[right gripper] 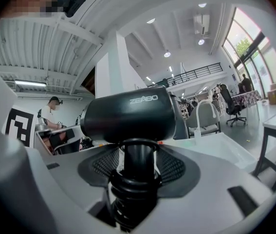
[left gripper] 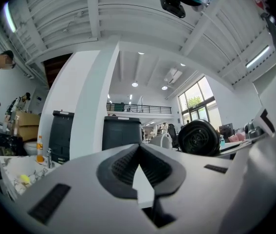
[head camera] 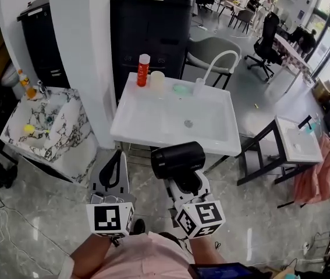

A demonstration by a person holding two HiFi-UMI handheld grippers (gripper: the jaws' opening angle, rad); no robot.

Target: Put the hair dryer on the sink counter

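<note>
Here right gripper clamps hair dryer handle; left gripper closed, empty.

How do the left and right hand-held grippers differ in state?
The right hand-held gripper grips the black hair dryer by its handle; the left hand-held gripper holds nothing. The right's jaws stand apart around that handle; the left's are closed together. Both point toward the white sink.

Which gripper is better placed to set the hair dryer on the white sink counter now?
The right gripper: its jaws grip the hair dryer by the handle, just in front of the sink counter. The left gripper is shut and empty.
</note>
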